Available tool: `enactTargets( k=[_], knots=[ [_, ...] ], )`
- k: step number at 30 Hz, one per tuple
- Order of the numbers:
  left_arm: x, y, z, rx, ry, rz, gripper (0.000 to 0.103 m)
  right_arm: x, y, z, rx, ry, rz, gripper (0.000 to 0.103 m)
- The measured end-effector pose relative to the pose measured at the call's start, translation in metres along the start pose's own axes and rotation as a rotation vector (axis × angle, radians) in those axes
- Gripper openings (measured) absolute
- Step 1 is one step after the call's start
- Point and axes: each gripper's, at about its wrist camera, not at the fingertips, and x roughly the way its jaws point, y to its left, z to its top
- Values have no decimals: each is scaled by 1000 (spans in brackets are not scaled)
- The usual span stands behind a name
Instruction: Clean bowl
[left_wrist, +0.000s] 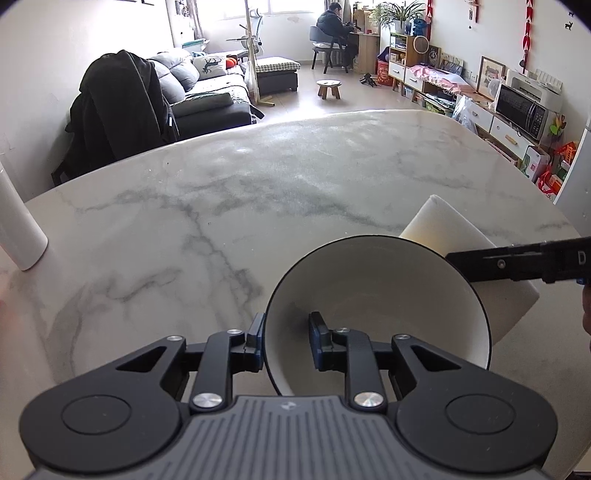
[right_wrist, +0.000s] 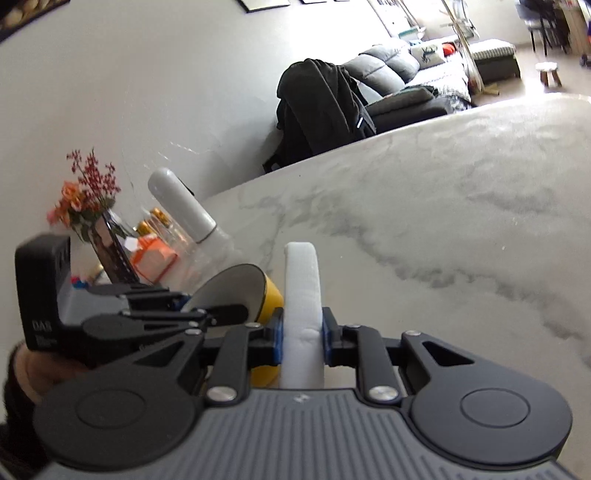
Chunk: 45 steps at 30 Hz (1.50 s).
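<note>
In the left wrist view, the left tongs fill the bottom of the frame, clenched on the wall of the bowl, one finger outside and one inside. The bowl sits lower right of centre, tilted so its pale inside faces the camera; its lower rim is cut off behind the linkage. A white sponge shows behind it, partly covered by the right tongs' black finger entering from the right edge. The grey-veined marble counter spreads across the middle. Beyond it, upper left, a black coat hangs over a chair beside a grey sofa.

In the right wrist view, the right tongs at bottom centre grasp the sponge edge-on and upright. Just left of it the bowl shows a yellow outside, largely hidden by the left tongs. The counter runs to the right; flowers and a white cylinder stand at the left.
</note>
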Motion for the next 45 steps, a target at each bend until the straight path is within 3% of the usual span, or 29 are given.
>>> enactTargets(
  k=[8,15,28,45],
  knots=[
    [0,-2,-2,14,-2,4,28,-1,-18,-6,193,-27,75,21],
    [0,-5,-1,32,3,11,29,-20,-9,-14,180,-64,67,21],
    [-1,-9,0,17,37,54,30,-4,-21,0,199,-104,122,22],
    [-1,-25,3,36,66,149,36,-34,-13,-23,145,-116,146,22]
  ],
)
